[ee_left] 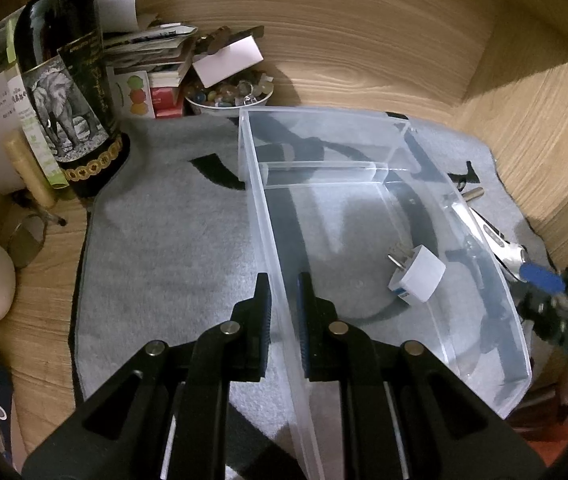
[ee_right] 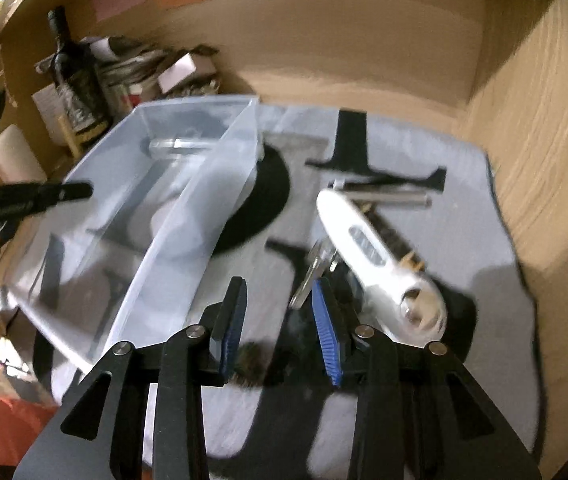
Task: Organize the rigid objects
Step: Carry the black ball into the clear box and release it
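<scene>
1. Straddling the near wall of the clear plastic bin (ee_left: 363,152), the left gripper (ee_left: 284,300) has one finger on each side of it (whether the pads actually press it, can't tell).
2. White plug adapter (ee_left: 417,278) lies inside the bin's big compartment, by its right wall.
3. Right gripper (ee_right: 278,312) is spread wide over the grey mat (ee_right: 463,208), nothing between its fingers.
4. White thermometer-looking gadget (ee_right: 367,248), keys (ee_right: 313,270) and a metal rod (ee_right: 395,199) sit on the mat's right side, outside the bin.

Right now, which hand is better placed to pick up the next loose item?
Right: its open tool hovers over the silver keys on the grey mat; the left tool straddles the clear plastic bin's wall.
</scene>
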`<state>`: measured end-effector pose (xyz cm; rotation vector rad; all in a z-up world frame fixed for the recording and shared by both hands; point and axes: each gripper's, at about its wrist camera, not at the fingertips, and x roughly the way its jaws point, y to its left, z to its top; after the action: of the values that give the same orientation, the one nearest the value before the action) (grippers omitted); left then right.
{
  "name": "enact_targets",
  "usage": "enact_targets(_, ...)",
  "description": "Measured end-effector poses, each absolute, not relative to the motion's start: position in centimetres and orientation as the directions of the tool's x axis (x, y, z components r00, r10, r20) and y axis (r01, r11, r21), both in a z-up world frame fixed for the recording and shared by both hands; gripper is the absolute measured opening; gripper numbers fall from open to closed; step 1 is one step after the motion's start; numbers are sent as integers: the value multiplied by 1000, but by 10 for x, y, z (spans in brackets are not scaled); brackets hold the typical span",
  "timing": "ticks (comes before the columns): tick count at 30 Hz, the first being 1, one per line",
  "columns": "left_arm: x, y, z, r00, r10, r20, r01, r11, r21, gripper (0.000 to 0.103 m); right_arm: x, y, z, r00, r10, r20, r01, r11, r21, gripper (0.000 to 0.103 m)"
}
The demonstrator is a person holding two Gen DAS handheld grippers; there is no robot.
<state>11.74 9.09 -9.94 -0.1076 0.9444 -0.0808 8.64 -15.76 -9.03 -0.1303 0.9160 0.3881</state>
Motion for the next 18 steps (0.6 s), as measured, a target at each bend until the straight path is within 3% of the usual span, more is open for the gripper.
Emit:
enact_targets(10,116,88,-101,582,-91,-808,27,995,-93,13,75,-150,-130,470,274,-839,-392,917,80,31)
enact_targets(18,114,88,-102,583,-95,-807,29,995,-97,13,77,-155,-107,543,273,-794,-377,924,61,30)
